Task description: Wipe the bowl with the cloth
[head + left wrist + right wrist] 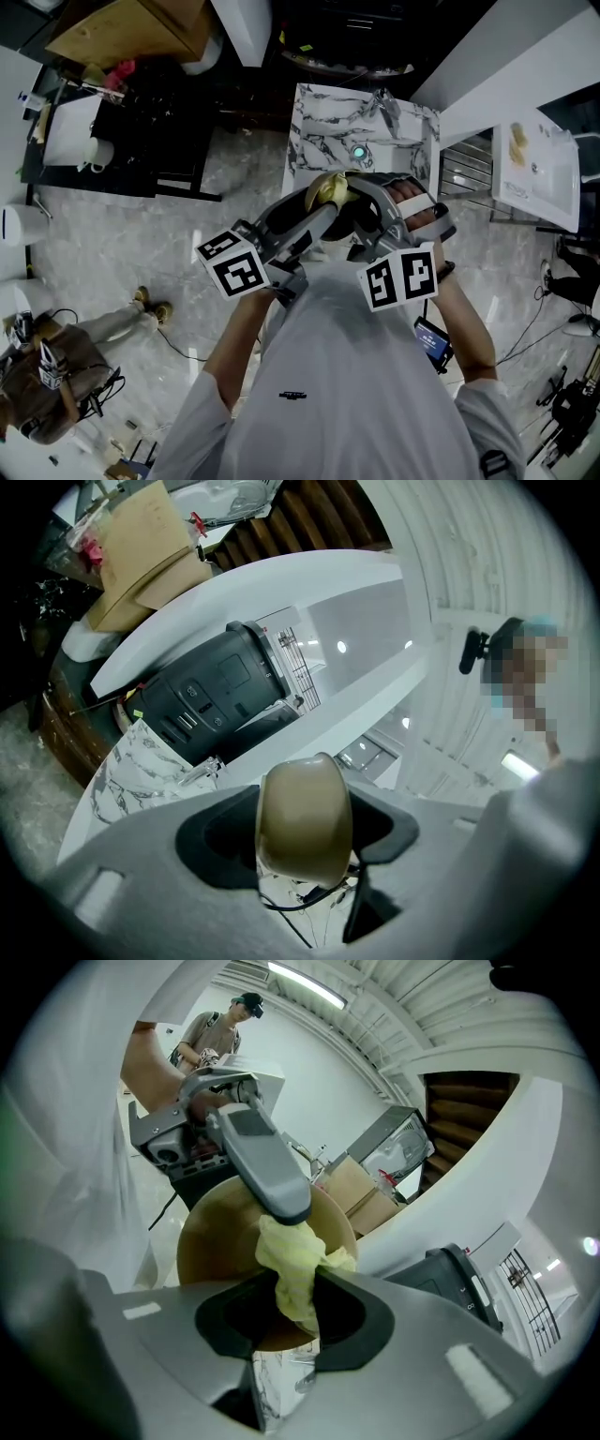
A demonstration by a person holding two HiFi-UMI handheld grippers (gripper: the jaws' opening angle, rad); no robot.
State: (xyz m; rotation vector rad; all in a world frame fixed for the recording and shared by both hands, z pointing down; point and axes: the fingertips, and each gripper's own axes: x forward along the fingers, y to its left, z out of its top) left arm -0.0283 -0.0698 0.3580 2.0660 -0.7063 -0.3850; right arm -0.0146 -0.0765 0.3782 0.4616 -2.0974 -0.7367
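A tan bowl (325, 192) is held up in front of the person's chest, over a marble-topped table (323, 141). My left gripper (305, 829) is shut on the bowl (303, 817), pinching its rim, and the bowl shows edge-on there. In the right gripper view the bowl's brown inside (217, 1241) faces me, with a left finger (264, 1164) lying over its rim. My right gripper (296, 1299) is shut on a crumpled yellow cloth (294, 1265), which presses against the bowl's inside just under that finger.
A black appliance (214, 700) stands on a white counter beyond the marble table. A cardboard box (141, 560) sits farther back. One person crouches on the floor at the lower left (56, 370). Another person stands far off (217, 1030).
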